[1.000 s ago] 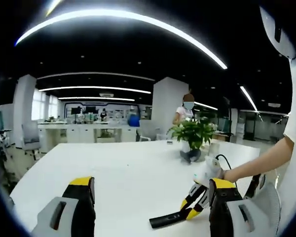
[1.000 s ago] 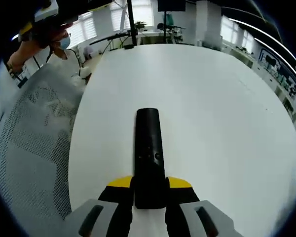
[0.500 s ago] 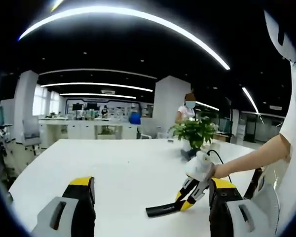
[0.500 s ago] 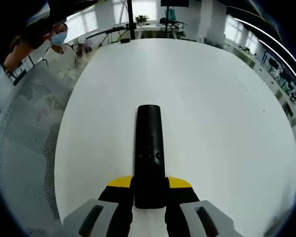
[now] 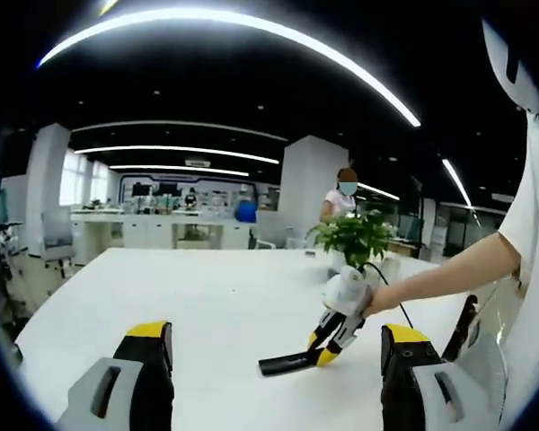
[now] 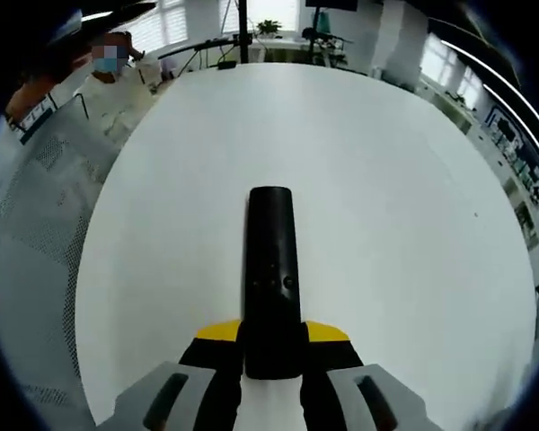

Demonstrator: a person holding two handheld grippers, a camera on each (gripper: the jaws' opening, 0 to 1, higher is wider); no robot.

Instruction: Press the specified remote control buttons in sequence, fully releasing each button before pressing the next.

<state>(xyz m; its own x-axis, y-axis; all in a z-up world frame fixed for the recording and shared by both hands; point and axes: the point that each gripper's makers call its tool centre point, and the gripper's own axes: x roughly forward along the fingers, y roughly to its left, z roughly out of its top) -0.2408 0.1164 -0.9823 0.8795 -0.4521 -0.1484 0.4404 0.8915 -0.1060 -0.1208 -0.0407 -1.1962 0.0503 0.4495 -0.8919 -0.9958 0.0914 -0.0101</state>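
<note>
Above white bench (image 6: 386, 180), right tongs (image 6: 271, 346) gripped remote (image 6: 271, 269) by near end, held off surface. Left tongs (image 5: 274, 373) stood open, empty, apart. Step judged: presenting remote; next needs left tip onto first button.

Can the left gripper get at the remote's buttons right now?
Probably yes. The left gripper is open and holds nothing, and the remote, clamped in the right gripper, hangs over bare table just ahead of it.
</note>
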